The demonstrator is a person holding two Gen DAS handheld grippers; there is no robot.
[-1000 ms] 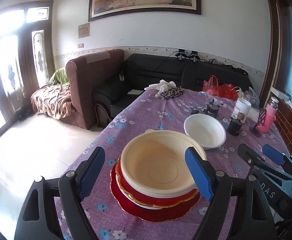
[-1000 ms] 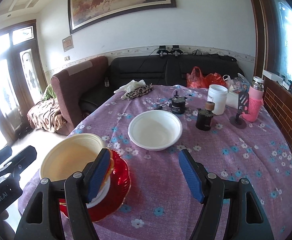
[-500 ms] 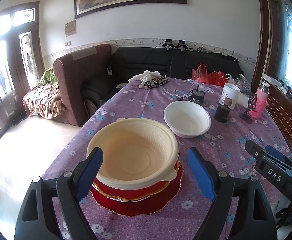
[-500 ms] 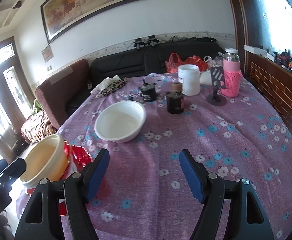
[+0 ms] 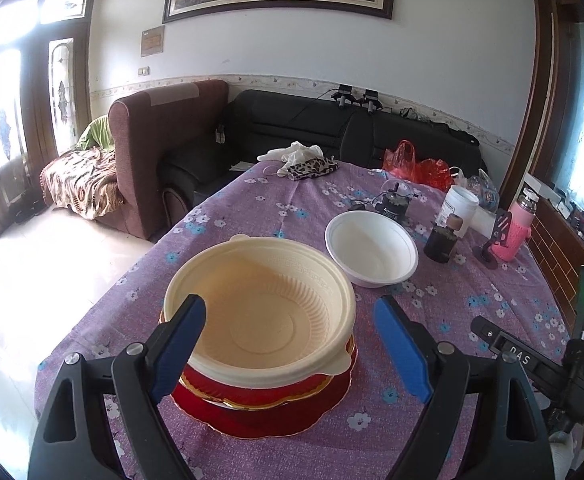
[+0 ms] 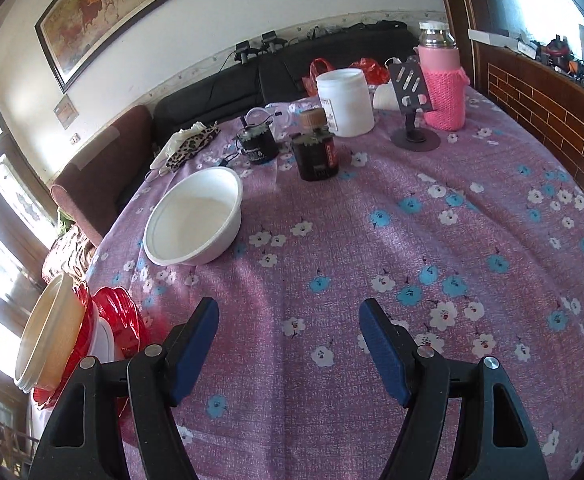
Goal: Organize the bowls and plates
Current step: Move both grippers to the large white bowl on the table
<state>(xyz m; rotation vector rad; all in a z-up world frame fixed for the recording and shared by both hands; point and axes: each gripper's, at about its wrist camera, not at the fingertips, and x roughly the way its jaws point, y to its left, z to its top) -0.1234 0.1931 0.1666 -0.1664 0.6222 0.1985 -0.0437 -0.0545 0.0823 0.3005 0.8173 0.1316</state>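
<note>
Purple floral tablecloth [image 6: 372, 240] carries a cream bowl [image 5: 258, 312] already stacked on red plates [image 5: 260, 412], the white bowl [image 6: 194, 222] apparently left, both left gripper [image 5: 288, 350] and right gripper [image 6: 288, 344] spread, empty.

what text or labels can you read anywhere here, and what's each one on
"DAS": white letters on the black body of the right gripper, seen from the left wrist view.
Dark jar: red label with print, too blurred to read.
Black pot: white lettering, too small to read.
White tub: label at its side, illegible.
Cream bowl: embossed marks under the far rim, unreadable.
Wall plaque: illegible.
</note>
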